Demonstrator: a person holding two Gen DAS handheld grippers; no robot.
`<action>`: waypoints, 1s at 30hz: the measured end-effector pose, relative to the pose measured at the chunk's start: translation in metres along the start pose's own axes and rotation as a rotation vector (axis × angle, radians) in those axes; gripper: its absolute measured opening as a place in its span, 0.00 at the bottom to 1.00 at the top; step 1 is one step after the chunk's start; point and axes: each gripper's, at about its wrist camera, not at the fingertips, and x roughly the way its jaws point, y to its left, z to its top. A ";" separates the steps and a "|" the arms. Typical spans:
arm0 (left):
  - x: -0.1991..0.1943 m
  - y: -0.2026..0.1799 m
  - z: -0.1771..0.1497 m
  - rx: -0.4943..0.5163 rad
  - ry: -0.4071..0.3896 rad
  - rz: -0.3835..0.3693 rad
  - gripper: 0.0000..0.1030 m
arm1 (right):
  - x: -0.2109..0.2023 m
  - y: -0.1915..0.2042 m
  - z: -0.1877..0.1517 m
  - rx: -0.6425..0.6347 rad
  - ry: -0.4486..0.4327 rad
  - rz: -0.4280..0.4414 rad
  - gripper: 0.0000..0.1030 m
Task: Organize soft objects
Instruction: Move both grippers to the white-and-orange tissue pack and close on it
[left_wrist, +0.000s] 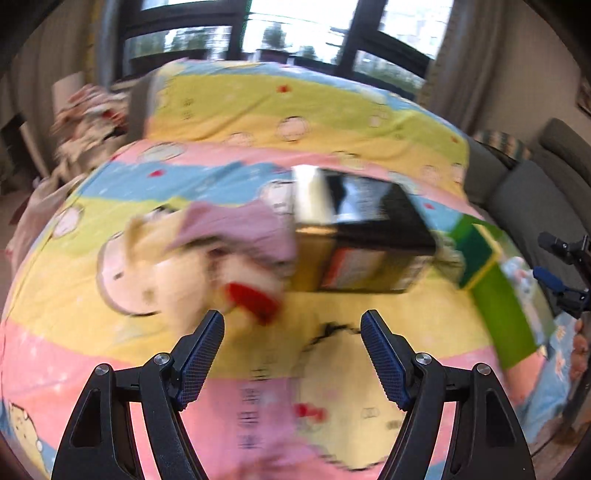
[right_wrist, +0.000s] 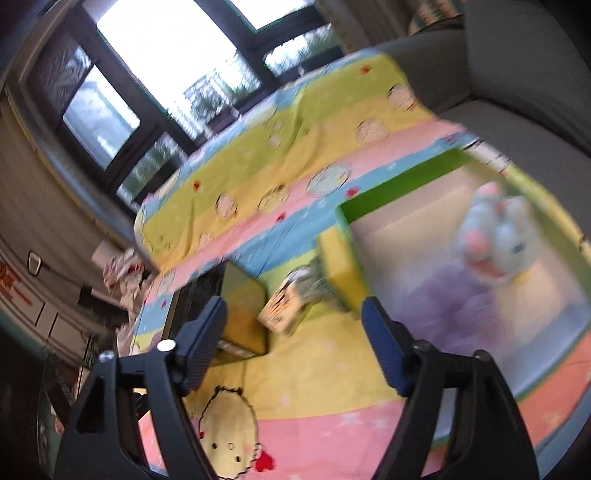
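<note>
Your left tool (left_wrist: 291, 325) stands wide open with nothing between its pads, over the striped pastel cartoon bedsheet (left_wrist: 332, 122); a blurred cream and pink plush toy with a red patch (left_wrist: 207, 258) lies at about eleven o'clock from it, touching a dark cardboard box (left_wrist: 369, 240). Your right tool (right_wrist: 293, 314) is also open and empty. At its two o'clock, a pale blue and pink plush toy (right_wrist: 495, 236) sits inside the green-rimmed open box (right_wrist: 391, 181).

Plush toy (left_wrist: 207, 258) blurred (features unreadable); box print illegible.
</note>
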 end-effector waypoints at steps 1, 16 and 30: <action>0.003 0.012 -0.004 -0.021 -0.005 0.005 0.75 | 0.017 0.007 -0.003 -0.002 0.040 0.003 0.64; 0.033 0.069 -0.018 -0.163 0.060 -0.039 0.75 | 0.147 0.014 -0.007 0.229 0.279 -0.167 0.45; 0.032 0.067 -0.017 -0.140 0.059 -0.047 0.75 | 0.138 -0.001 -0.006 0.189 0.245 -0.162 0.11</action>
